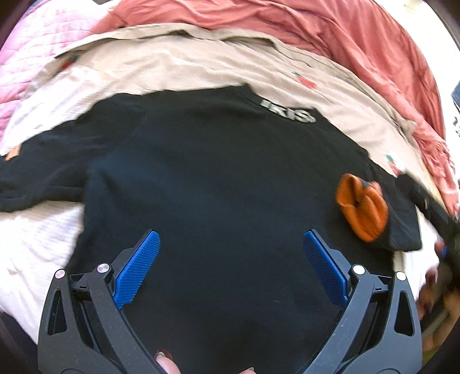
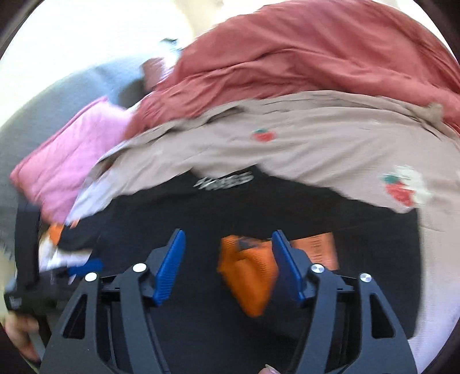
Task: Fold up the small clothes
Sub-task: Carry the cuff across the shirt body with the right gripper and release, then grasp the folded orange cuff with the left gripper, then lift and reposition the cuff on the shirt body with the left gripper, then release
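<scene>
— Bedding everywhere: a beige strawberry-print sheet (image 1: 184, 72) covers the bed, with a rumpled coral blanket (image 1: 330, 26) bunched along the far side and a pink quilt (image 2: 66, 167) off at one corner. Where's the garment?

— Spread flat on that sheet: a black long-sleeved top (image 1: 218, 178) with a pale logo near the collar. One orange cuff (image 1: 362, 210) is flopped onto the body near the right edge; the other sleeve trails out to the left.

— And the claws?

— The left claw (image 1: 230, 267) hovers over the lower body of the top, jaws spread wide, gripping nothing. The right claw (image 2: 227, 261) is also parted with nothing between the pads, and the orange cuff (image 2: 247, 276) lies just under it.

— How would it handle?

— Light, limp knit, I'd judge. It will sag and bunch wherever it isn't supported, and it could drag the sheet along if pinched too deep. The cuff's ribbing looks thicker, so that is a firmer bite for the right claw. For the left, I'd take the hem or side seam and catch only the top's fabric.
</scene>
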A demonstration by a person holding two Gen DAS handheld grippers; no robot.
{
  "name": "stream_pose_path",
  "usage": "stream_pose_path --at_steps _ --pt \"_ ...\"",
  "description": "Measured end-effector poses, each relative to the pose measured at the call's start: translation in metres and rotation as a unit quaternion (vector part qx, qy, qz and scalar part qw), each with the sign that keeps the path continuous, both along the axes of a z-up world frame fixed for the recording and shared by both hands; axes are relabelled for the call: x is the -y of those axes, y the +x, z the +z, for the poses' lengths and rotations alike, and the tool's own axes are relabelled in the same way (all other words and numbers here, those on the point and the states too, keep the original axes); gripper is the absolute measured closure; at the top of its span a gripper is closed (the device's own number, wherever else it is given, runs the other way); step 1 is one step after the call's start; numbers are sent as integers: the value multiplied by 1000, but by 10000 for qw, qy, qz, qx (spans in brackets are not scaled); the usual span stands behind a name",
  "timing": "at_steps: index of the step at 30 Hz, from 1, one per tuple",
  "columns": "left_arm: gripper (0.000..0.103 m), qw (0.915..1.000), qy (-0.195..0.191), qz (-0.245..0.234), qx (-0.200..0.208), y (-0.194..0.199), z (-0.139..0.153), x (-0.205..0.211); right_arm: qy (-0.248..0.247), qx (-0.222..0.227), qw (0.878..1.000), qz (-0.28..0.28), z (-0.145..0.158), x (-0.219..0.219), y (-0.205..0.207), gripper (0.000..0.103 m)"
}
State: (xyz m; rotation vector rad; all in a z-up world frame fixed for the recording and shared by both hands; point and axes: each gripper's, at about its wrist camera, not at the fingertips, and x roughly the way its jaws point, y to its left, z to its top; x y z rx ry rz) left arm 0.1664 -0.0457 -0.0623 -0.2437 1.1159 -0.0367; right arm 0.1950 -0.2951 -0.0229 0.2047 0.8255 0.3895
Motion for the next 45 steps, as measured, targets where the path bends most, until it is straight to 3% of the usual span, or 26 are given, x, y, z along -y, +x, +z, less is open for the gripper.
stream_pose_path --at_steps 4,8,11,14,17,18,19,21,23,25,26,28,31,36,40,45 --pt "9 9982 -469 -363 -115 6 -2 33 -612 -337 9936 -891 -11 43 18 40" --pt "9 9954 -634 -711 -40 15 4 70 -781 -697 9868 -1234 -22 72 25 40" --pt "9 9941 -521 -943 145 20 10 94 -899 -843 9832 -1349 -28 82 27 40" --pt "11 9889 -386 -1416 247 26 11 124 -657 -1050 9818 -1438 -34 92 28 40" --pt "22 9863 -256 -1624 147 35 3 145 -569 -1084 9823 -1419 -34 99 27 40" --pt "33 9861 -219 -1648 81 38 -3 149 -480 -1104 9824 -1432 -34 101 26 40" --pt "38 9861 -150 -1651 58 41 -7 153 -400 -1135 9822 -1444 -35 104 27 40" --pt "37 9862 -30 -1647 143 46 -12 156 -324 -1197 9810 -1490 -35 108 27 40" --pt "23 9854 -44 -1689 208 51 -16 156 -263 -1258 9800 -1519 -36 110 28 40" --pt "23 9821 -111 -1867 231 53 -20 157 -227 -1285 9794 -1538 -36 111 28 40" --pt "26 9798 -96 -1985 228 54 -22 158 -233 -1288 9794 -1537 -37 110 29 40" --pt "64 9768 -12 -2127 227 51 -23 161 -270 -1291 9794 -1527 -37 108 29 40" --pt "73 9777 -333 -2061 220 47 -17 152 -287 -1312 9795 -1505 -39 107 31 40" --pt "73 9753 -646 -2087 311 28 -4 135 -139 -1373 9800 -1435 -42 106 32 40" --pt "58 9760 -711 -2058 66 16 -14 120 -227 -1390 9803 -1386 -42 102 33 40" --pt "56 9775 -855 -1925 90 12 -14 106 -312 -1414 9801 -1361 -43 100 33 40"
